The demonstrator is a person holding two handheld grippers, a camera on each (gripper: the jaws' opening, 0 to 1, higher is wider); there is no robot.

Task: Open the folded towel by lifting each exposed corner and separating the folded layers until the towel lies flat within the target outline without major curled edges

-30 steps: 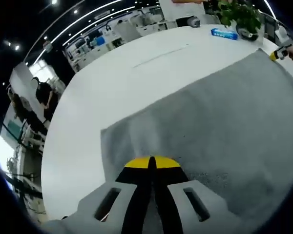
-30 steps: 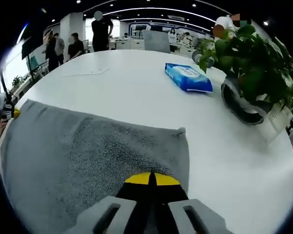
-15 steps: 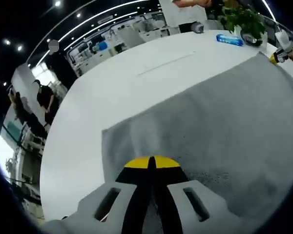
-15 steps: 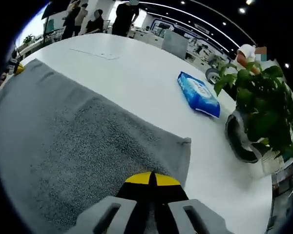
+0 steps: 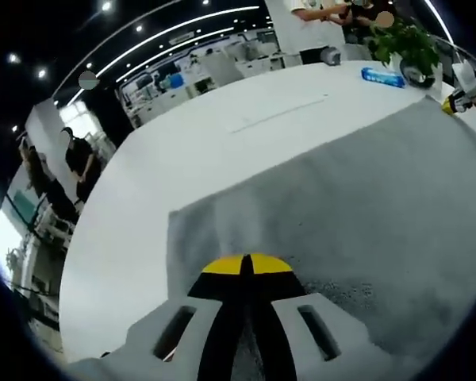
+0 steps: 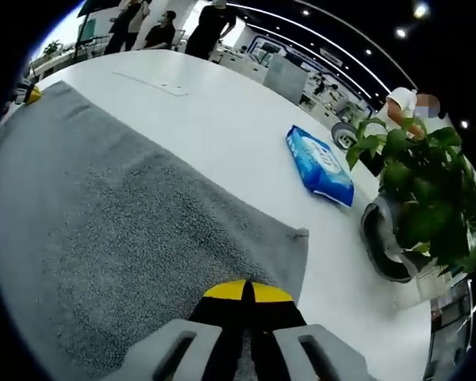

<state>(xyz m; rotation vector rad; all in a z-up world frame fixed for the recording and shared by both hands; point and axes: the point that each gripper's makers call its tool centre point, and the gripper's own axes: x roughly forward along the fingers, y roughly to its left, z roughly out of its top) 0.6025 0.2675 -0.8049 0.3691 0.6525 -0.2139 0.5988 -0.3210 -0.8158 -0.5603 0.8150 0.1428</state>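
- The towel (image 6: 127,230) lies spread on the bench (image 6: 222,119).
- Each gripper's jaws sit at one towel corner: left gripper (image 5: 247,266), right gripper (image 6: 247,290).
- Beyond the right-hand corner lies a wipes packet (image 6: 320,165), with a potted plant (image 6: 416,206) just beside it.

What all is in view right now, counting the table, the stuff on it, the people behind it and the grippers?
towel: one, grey, spread over the near part of the table, both grippers closed on its near edge
table: one, white, large and rounded, under everything
wet wipes pack: one, blue, lying on the table beyond the towel's far edge
potted plant: one, green leaves in a dark pot, on the table past the wipes pack
people: several, in dark and white clothes, standing beyond the table's far side
left gripper: one, black fingers with yellow tips, shut on the towel
right gripper: one, black fingers with yellow tips, shut on the towel near its corner
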